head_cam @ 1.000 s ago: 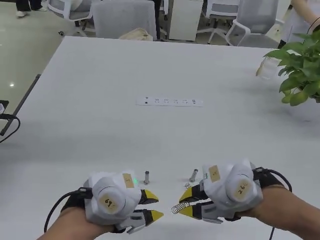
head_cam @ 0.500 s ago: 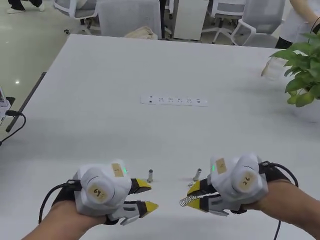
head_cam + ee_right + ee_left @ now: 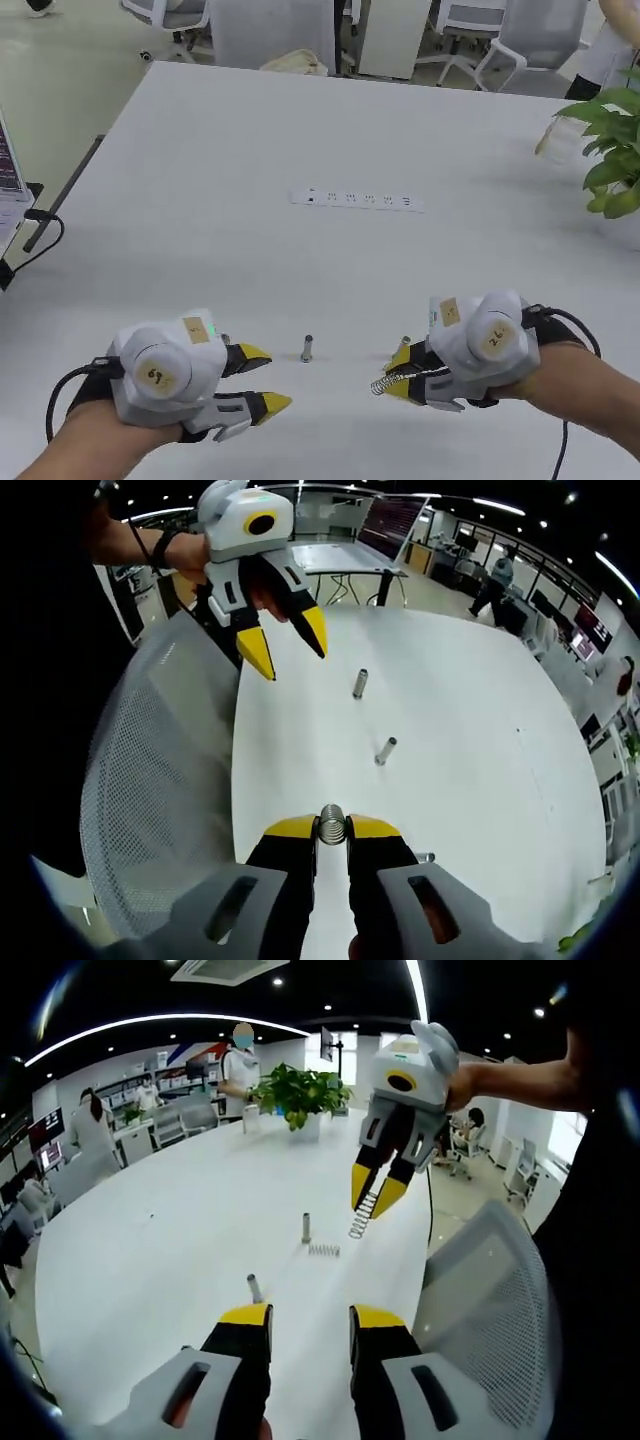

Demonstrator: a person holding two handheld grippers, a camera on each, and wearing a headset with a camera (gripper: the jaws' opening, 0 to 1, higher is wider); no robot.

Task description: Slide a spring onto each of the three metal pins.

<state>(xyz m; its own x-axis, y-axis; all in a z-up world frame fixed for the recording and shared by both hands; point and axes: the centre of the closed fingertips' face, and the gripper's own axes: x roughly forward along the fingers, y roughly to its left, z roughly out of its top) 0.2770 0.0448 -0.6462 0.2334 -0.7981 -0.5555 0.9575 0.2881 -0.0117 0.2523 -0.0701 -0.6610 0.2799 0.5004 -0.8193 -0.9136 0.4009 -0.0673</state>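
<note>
One spring [image 3: 361,1217] is in hand. It is pinched between the tips of the right gripper [image 3: 331,832], whose fingers are drawn in almost together on its coils, and most of its length sticks out past the tips, clear of the white table [image 3: 300,130].

Just beside those fingers stands the nearest pin [image 3: 405,344], and a second spring [image 3: 323,1250] lies flat on the table close to it. Farther out ahead of the right tips is the middle pin [image 3: 385,751], upright and between the two grippers. Beyond that, the last pin [image 3: 360,683] stands close beside the fingers of the left gripper [image 3: 308,1316], which are spread apart with nothing between them.

All three pins look like bare metal, so as far as I can judge no spring has gone on and the whole task is left to do. The work seems to be at its first fitting: the held spring has been lifted but not lined up over any pin.
</note>
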